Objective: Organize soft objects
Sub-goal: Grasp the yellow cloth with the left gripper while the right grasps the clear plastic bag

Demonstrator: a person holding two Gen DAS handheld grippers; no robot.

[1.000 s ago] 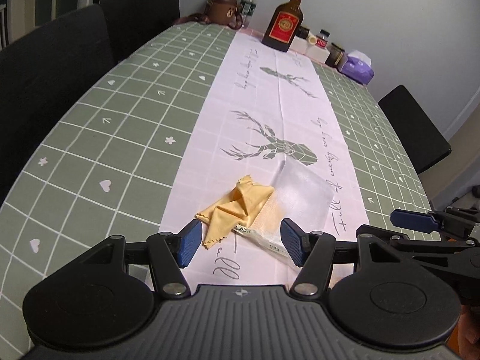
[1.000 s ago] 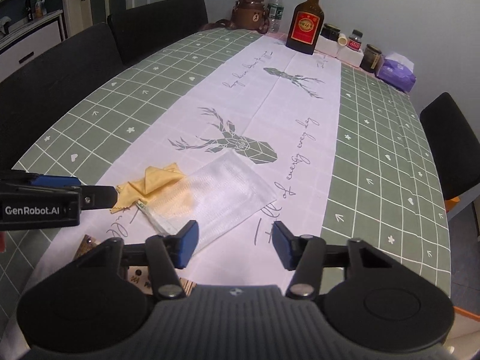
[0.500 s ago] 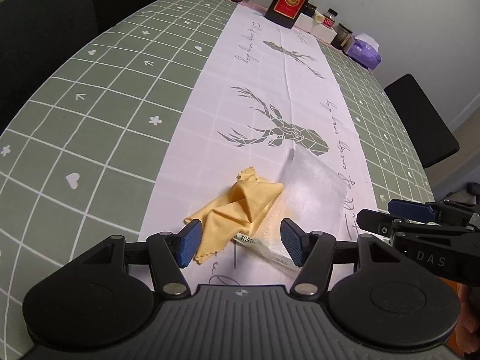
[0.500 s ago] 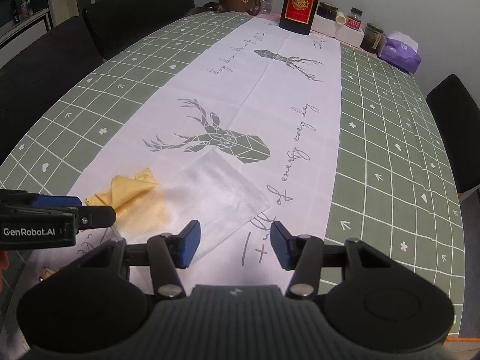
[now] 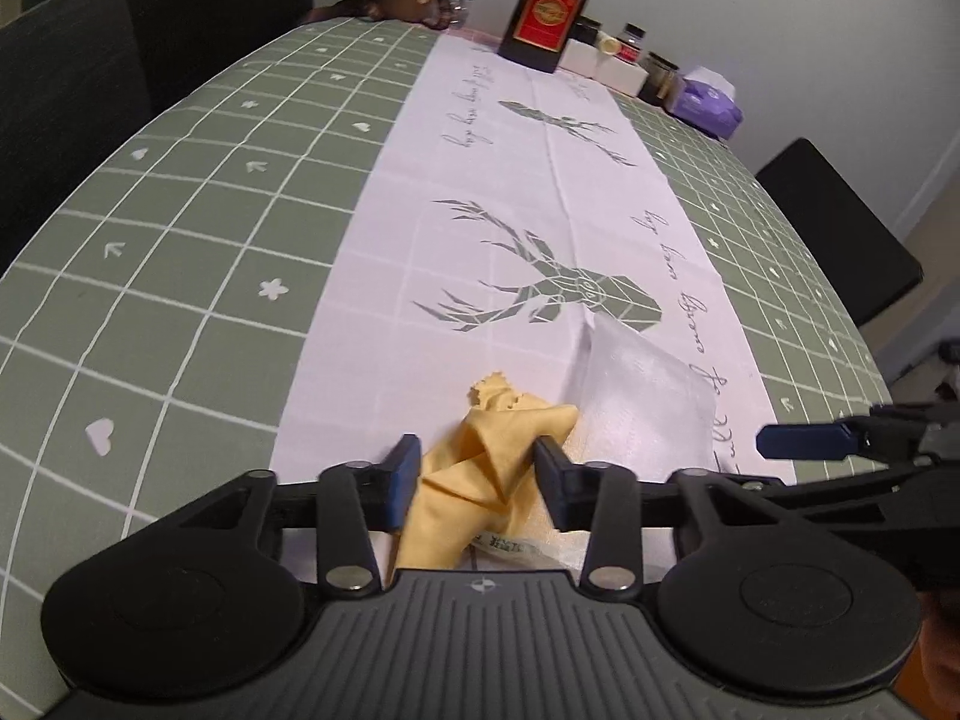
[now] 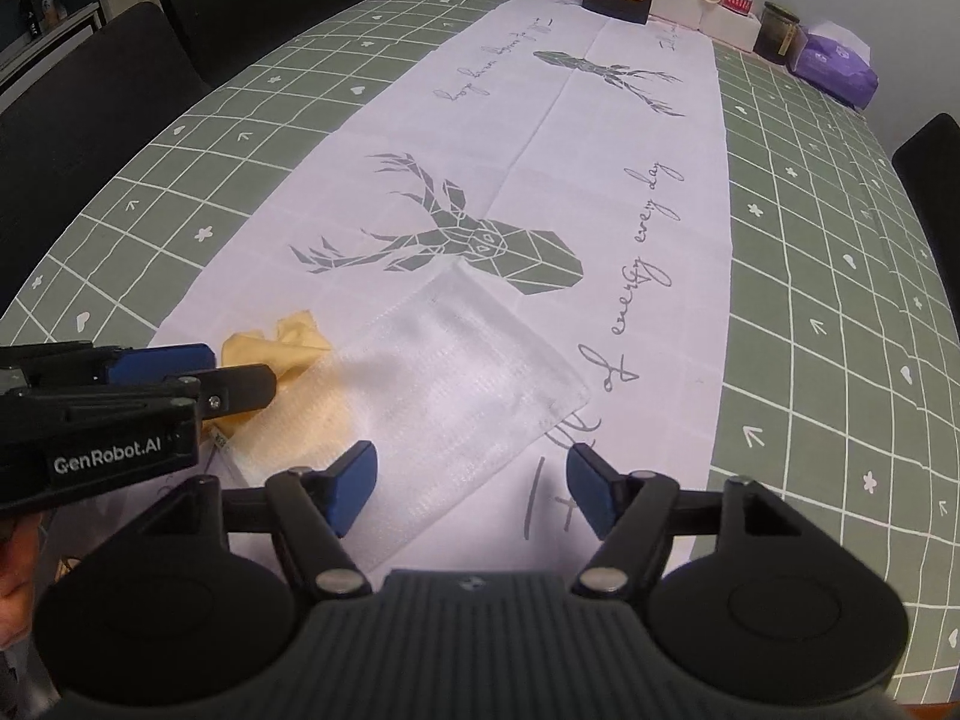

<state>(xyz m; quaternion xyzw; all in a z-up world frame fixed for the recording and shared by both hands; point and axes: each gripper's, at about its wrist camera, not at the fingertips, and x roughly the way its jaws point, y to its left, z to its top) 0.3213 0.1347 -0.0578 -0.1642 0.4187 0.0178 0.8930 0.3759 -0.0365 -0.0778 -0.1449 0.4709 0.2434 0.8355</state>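
A crumpled yellow cloth (image 5: 480, 456) lies on the white table runner, partly tucked into a translucent white mesh pouch (image 5: 642, 402). My left gripper (image 5: 477, 483) is open, its blue fingers on either side of the yellow cloth, not closed on it. In the right wrist view the cloth (image 6: 282, 342) pokes out left of the pouch (image 6: 456, 372), and the left gripper (image 6: 192, 378) reaches over it. My right gripper (image 6: 471, 489) is open and empty, hovering over the pouch's near edge.
The green checked tablecloth (image 5: 180, 228) has a white deer-print runner (image 6: 540, 138). At the far end stand a brown bottle (image 5: 549, 6), jars, a bear figure and a purple tissue pack (image 6: 837, 63). Black chairs line both sides.
My left gripper has moved forward and down, so its fingers now straddle the yellow cloth and stand closer together. My right gripper has moved closer over the pouch.
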